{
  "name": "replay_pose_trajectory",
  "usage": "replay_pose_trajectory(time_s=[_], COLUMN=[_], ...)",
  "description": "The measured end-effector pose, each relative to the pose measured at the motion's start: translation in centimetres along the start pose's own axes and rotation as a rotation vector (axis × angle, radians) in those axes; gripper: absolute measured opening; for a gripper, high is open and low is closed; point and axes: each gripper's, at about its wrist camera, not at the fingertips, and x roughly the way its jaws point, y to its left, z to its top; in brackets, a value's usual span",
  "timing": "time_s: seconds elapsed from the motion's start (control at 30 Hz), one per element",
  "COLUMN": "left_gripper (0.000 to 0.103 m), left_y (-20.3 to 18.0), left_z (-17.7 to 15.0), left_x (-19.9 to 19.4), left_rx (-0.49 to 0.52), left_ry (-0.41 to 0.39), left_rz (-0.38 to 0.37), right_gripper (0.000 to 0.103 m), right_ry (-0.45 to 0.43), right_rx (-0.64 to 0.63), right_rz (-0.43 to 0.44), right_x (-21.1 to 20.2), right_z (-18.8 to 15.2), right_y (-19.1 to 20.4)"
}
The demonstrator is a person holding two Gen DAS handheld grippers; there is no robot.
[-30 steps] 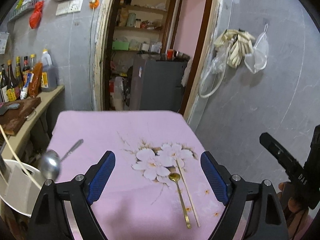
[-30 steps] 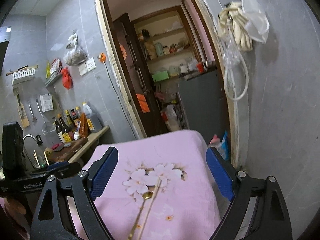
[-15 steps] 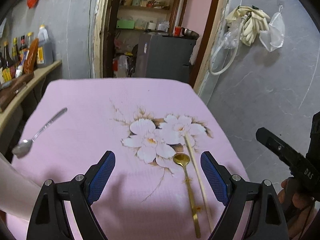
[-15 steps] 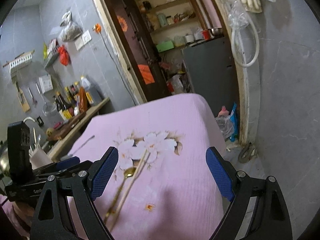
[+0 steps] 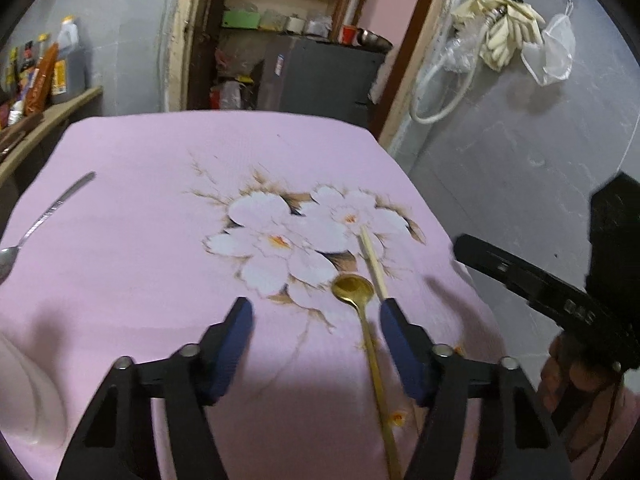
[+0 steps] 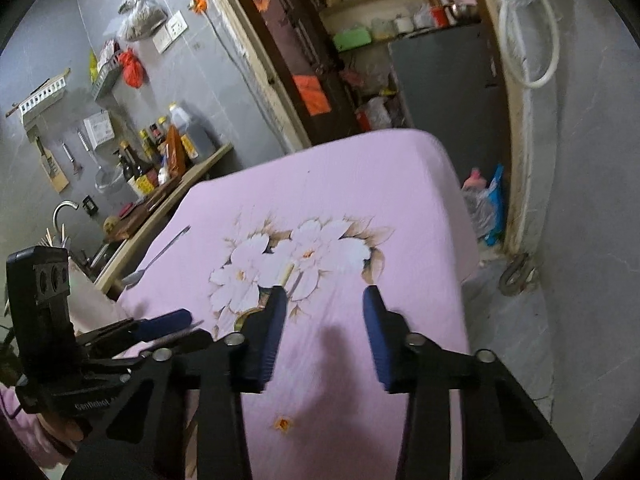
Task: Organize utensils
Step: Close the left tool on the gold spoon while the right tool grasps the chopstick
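Observation:
A gold spoon lies on the pink flowered cloth, bowl toward the flowers, next to a wooden chopstick. My left gripper is open and empty low over the cloth; the gold spoon's handle runs just inside its right finger. A steel spoon lies at the cloth's left edge; it also shows in the right wrist view. My right gripper is open and empty over the cloth, right of the chopstick tip. The left gripper shows at its left.
A white container sits at the cloth's near left corner. A counter with bottles runs along the left wall. A doorway with shelves and a grey cabinet lies beyond the table. The cloth drops off to the floor on the right.
Both grippers have tilted down and moved closer to the cloth. The left gripper has come up to the gold spoon and its jaws have narrowed. The right gripper's jaws have narrowed too.

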Motion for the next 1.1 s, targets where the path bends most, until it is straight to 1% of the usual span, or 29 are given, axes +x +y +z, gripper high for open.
replay_pose_trajectory(time_s=[0.07, 0.17, 0.27, 0.43, 0.6, 0.77, 0.9, 1.1], left_gripper=[0.05, 0.048, 0.043, 0.04, 0.037, 0.028, 0.026, 0.019], left_y=[-0.4, -0.9, -1.3, -2.0, -1.8, -1.6, -1.4, -0.9], left_z=[-0.1, -0.2, -0.2, 0.2, 0.6, 0.6, 0.6, 0.5], left_x=[0.5, 0.6, 1.0, 2.0, 2.3, 2.3, 2.2, 2.1], left_rx=[0.014, 0.038, 0.06, 0.105, 0.098, 0.085, 0.079, 0.065], left_ry=[0.024, 0.031, 0.045, 0.074, 0.082, 0.077, 0.079, 0.081], left_rz=[-0.01, -0.005, 0.009, 0.042, 0.032, 0.055, 0.052, 0.056], right_gripper=[0.034, 0.034, 0.034, 0.034, 0.034, 0.034, 0.034, 0.034], right_ry=[0.026, 0.053, 0.07, 0.098, 0.135, 0.167, 0.18, 0.2], right_rx=[-0.002, -0.008, -0.012, 0.006, 0.015, 0.012, 0.003, -0.034], right_rz=[0.019, 0.04, 0.053, 0.068, 0.098, 0.125, 0.135, 0.134], right_x=[0.8, 1.7, 2.4, 3.1, 4.3, 5.5, 6.1, 7.0], right_z=[-0.1, -0.2, -0.3, -0.3, -0.1, 0.2, 0.5, 0.8], right_y=[0.1, 0.5, 0.8, 0.6, 0.4, 0.8, 1.2, 2.3])
